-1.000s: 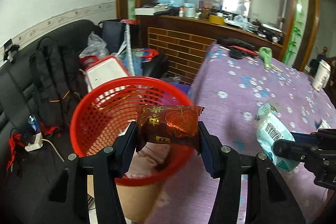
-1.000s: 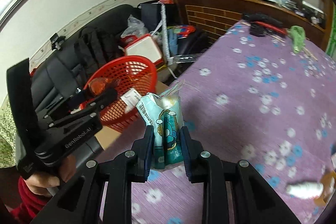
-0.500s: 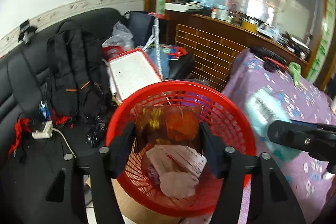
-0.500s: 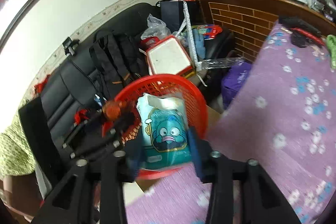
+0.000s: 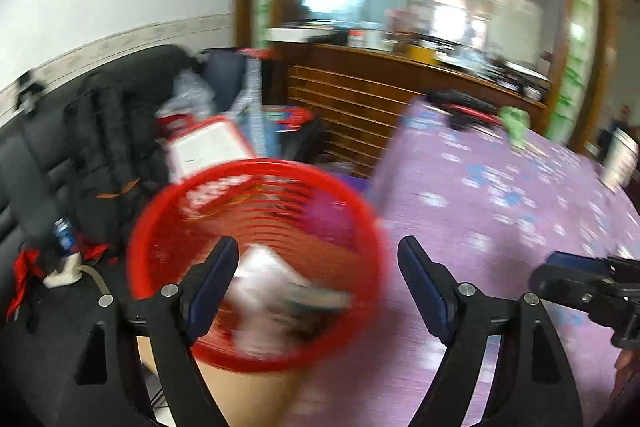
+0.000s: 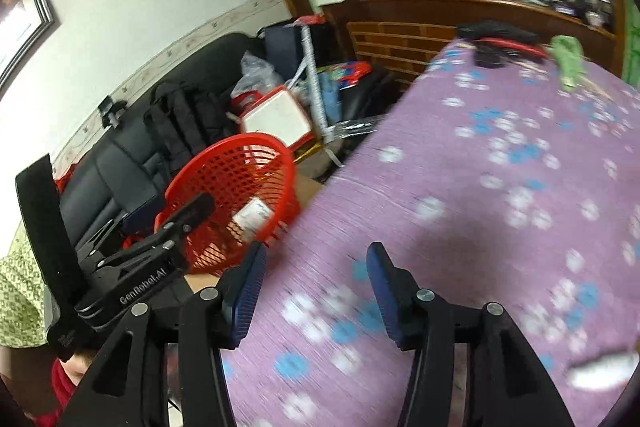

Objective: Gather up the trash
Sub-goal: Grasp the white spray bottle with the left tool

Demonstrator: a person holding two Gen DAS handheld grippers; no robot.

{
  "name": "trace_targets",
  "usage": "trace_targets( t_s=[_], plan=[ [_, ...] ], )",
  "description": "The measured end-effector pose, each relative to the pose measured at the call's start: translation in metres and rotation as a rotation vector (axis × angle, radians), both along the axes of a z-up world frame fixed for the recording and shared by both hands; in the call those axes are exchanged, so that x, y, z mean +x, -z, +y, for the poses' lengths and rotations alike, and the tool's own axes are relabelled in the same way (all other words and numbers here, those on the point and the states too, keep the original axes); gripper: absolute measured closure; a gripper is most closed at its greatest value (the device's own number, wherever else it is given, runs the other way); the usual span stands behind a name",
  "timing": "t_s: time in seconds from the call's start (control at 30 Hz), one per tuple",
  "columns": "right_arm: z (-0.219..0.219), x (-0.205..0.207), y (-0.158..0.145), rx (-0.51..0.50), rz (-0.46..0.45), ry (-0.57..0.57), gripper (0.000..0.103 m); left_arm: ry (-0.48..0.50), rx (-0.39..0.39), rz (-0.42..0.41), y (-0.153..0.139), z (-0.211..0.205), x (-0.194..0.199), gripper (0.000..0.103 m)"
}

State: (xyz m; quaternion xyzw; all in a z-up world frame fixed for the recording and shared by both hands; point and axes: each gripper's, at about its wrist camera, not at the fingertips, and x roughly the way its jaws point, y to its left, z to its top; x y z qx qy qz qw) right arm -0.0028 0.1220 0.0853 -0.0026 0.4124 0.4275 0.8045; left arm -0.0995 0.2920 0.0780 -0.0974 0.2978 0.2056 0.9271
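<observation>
Hovering with both tongs spread, I grip nothing in either one. My left tongs stand wide over the red basket, their jaws having just opened further, with nothing between the blue pads; beneath them, inside the basket, lie blurred wrappers, pale and dark, too smeared for me to tell one from another. The basket sits on a brown box just off the left edge of the tabletop, which is covered in a purple cloth with white and blue flowers. My right tongs hang over that cloth near the same left edge, jaws also just opened further and bare between the pads. From the right wrist view I see the basket to the left of the tabletop, with a white labelled wrapper resting against its inner mesh wall, and my left tongs reaching over its near rim. A pale piece of litter lies blurred on the cloth at the near right. At the far end of the tabletop rest a black and red tool and a green rag. A black sofa with a black backpack stands behind the basket.
</observation>
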Motion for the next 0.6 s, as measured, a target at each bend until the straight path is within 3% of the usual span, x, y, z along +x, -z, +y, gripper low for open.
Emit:
trace_targets(
  t_s=[0.1,0.4,0.6],
  plan=[
    [-0.052,-0.001,-0.004,0.044,0.003,0.069,0.046,0.156,-0.003,0.049,0.004,-0.048,0.02,0.022],
    [-0.225,-0.003,-0.005,0.145,0.031,0.368,0.036,0.523,0.137,0.116,0.011,-0.205,0.054,0.022],
    [-0.314,-0.007,0.011,0.193,0.089,0.558,0.03,0.644,0.242,0.166,0.017,-0.275,0.067,0.018]
  ],
)
